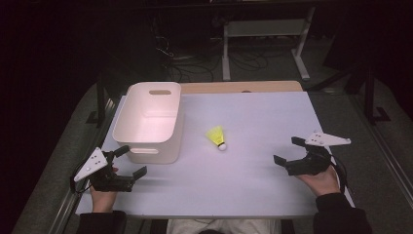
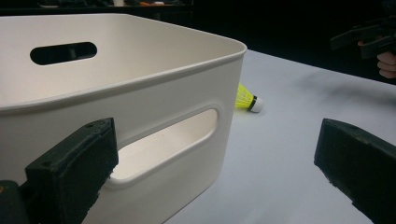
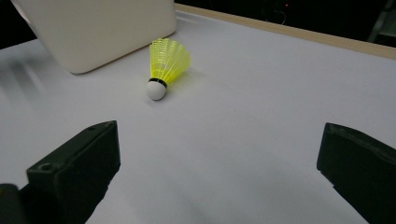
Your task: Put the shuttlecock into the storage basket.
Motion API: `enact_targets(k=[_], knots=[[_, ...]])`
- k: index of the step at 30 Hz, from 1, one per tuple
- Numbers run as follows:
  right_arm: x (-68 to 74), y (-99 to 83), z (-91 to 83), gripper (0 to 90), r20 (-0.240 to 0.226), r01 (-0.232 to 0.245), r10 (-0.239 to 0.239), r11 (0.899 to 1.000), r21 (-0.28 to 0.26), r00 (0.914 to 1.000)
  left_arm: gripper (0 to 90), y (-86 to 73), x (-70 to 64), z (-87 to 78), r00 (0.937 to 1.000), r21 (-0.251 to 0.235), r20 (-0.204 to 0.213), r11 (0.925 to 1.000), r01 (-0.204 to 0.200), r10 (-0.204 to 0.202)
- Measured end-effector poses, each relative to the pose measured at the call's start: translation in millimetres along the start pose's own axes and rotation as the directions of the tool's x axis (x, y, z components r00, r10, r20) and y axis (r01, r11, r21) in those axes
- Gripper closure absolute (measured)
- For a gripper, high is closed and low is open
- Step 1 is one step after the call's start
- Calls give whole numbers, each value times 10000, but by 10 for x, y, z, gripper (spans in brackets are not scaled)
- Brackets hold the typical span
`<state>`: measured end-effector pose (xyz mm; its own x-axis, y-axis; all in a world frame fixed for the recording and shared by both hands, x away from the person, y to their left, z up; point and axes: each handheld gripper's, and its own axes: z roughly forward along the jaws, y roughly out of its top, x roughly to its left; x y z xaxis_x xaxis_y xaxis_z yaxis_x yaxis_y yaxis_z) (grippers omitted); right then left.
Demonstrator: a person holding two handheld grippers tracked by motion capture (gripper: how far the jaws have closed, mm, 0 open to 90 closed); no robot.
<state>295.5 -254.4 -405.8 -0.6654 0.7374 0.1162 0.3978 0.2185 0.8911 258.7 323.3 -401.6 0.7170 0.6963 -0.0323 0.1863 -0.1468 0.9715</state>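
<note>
A yellow shuttlecock (image 1: pixel 217 136) with a white cork tip lies on its side near the middle of the white table (image 1: pixel 253 185). An empty white bin (image 1: pixel 155 157) with handle slots stands left of it. My left gripper (image 1: pixel 132 161) is open at the bin's near left corner, holding nothing. In the left gripper view the left gripper (image 2: pixel 217 140) faces the bin's wall (image 2: pixel 140 79), with the shuttlecock (image 2: pixel 246 98) just past its corner. My right gripper (image 1: pixel 286 150) is open at the right. The right gripper view shows its jaws (image 3: pixel 219 149) wide apart, pointing at the shuttlecock (image 3: pixel 166 65) and the bin (image 3: pixel 102 28).
A wooden strip (image 1: pixel 243 87) runs along the table's far edge. Beyond it the dark floor holds cables and a metal stand (image 1: pixel 263 29). The other hand and gripper (image 2: pixel 369 37) appear far right in the left gripper view. Bare table lies between the two grippers.
</note>
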Motion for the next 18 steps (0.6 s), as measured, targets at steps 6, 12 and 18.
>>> enact_targets(k=[6,12,18], knots=[[14,1,7,0,-12,57,-57,10000,67,10000,0,-1,-3,-5,10000,-11,0,10000,6,-6],[16,2,21,0,-19,78,-78,9999,144,10000,0,-3,1,-10,10000,-14,-18,10000,18,-18],[17,6,18,0,-30,70,-69,9999,117,10000,0,-3,3,-11,10000,3,-19,10000,25,-25]])
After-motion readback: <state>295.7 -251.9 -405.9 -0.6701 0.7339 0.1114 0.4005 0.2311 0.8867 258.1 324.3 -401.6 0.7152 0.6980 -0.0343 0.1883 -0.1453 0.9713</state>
